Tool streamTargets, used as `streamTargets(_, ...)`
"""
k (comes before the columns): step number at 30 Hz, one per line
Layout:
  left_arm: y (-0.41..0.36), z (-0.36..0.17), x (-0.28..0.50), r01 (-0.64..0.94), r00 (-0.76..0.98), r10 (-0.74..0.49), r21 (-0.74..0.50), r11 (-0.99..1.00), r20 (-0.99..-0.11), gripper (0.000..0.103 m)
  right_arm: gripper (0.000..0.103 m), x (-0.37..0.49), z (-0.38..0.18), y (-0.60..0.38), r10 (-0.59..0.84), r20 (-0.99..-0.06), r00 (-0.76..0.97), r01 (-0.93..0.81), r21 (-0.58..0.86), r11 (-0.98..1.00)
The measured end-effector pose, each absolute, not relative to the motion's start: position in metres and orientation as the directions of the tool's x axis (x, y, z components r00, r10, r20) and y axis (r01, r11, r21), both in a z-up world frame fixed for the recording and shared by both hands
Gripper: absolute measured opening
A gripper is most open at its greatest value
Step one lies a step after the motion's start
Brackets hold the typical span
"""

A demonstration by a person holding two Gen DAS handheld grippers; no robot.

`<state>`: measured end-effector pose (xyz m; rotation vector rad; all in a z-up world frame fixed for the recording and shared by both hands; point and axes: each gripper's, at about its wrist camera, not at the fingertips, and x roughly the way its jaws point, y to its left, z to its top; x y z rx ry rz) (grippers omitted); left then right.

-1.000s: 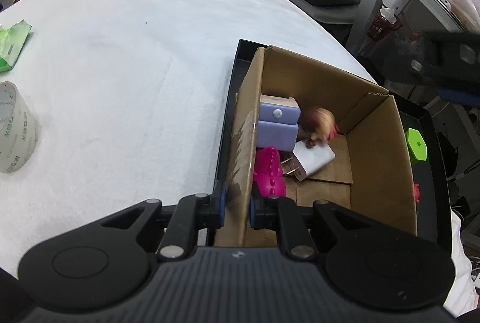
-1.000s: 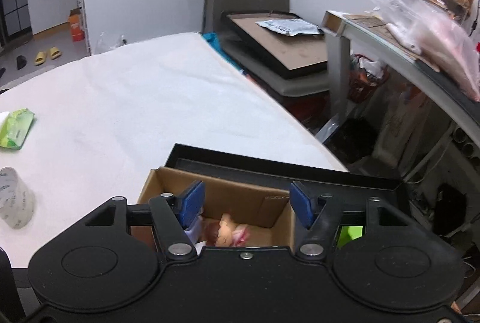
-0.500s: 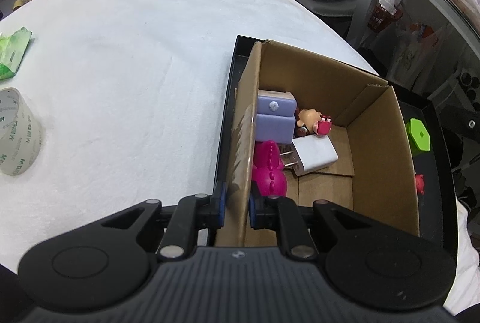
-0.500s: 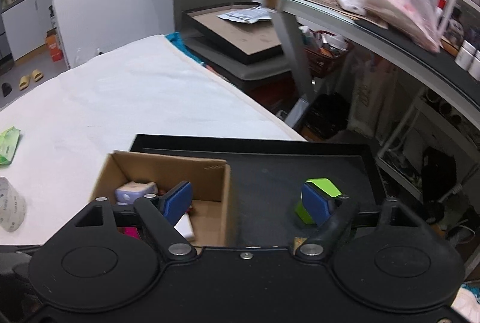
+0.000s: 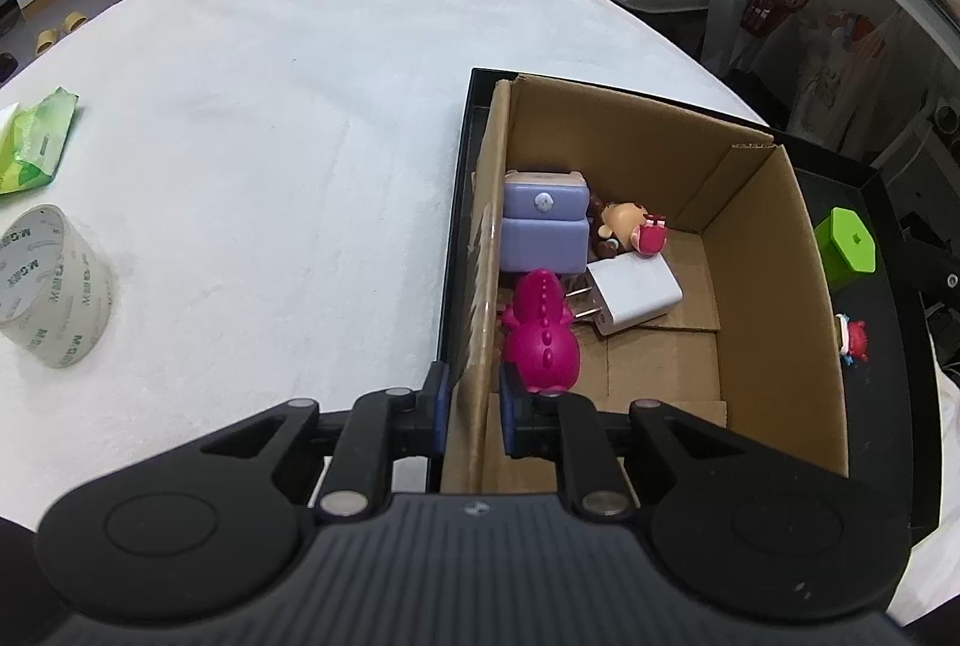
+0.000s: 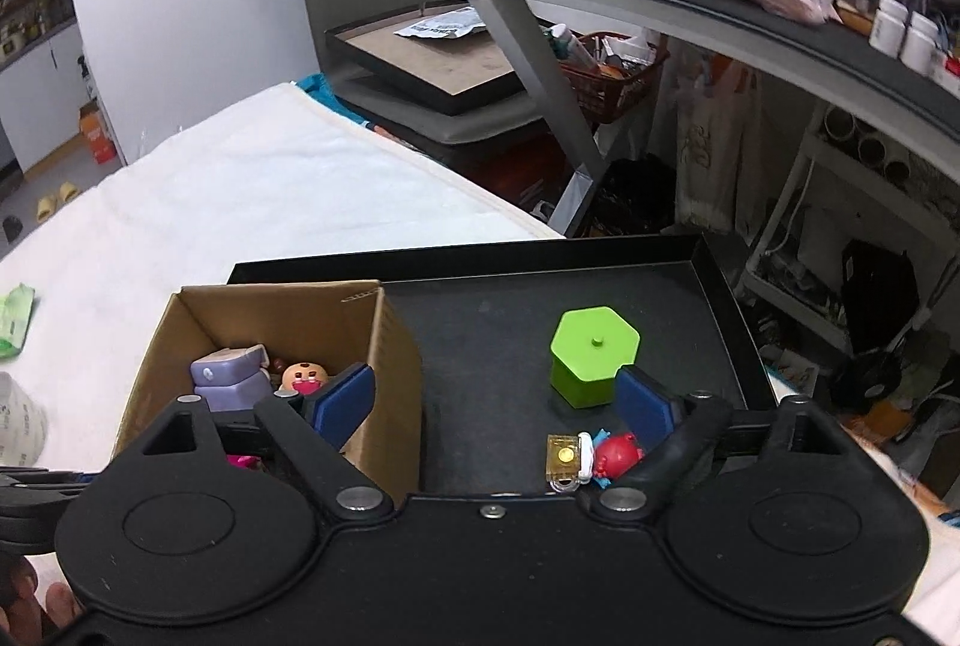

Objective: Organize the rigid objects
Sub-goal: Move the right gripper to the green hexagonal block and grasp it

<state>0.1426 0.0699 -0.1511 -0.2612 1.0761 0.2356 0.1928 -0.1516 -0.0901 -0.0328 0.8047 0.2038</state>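
Observation:
A cardboard box (image 5: 774,286) (image 6: 390,346) stands in the left end of a black tray (image 6: 480,346). Inside lie a purple block toy (image 5: 543,226), a small doll figure (image 5: 630,229), a white plug adapter (image 5: 636,295) and a magenta dinosaur (image 5: 540,340). My left gripper (image 5: 474,400) is shut on the box's near left wall. My right gripper (image 6: 492,397) hovers over the tray with its jaws opening and nothing between them. On the tray floor sit a green hexagonal block (image 6: 594,352) (image 5: 846,247), a red figure (image 6: 615,454) (image 5: 852,340) and a small yellow piece (image 6: 564,457).
A roll of clear tape (image 5: 51,286) and a green packet (image 5: 36,142) lie on the white cloth table (image 5: 270,106) to the left. Off the table's right edge are a grey shelf frame (image 6: 540,64), a framed board (image 6: 438,58) and floor clutter.
My right gripper has swung from above the box to the right over the tray and opened wider. The doll figure now lies still in the box. The left gripper keeps its hold.

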Motion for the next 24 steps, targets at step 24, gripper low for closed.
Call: streamTargets(24, 0.050, -0.141, 0.174, -0.314, 0.405, 0.155, 0.022, 0.949, -0.901, 0.041, 0.089, 0.221, -0.127, -0.196, 0.226, -0.728, 0.648, -0.113, 0.201, 0.973)
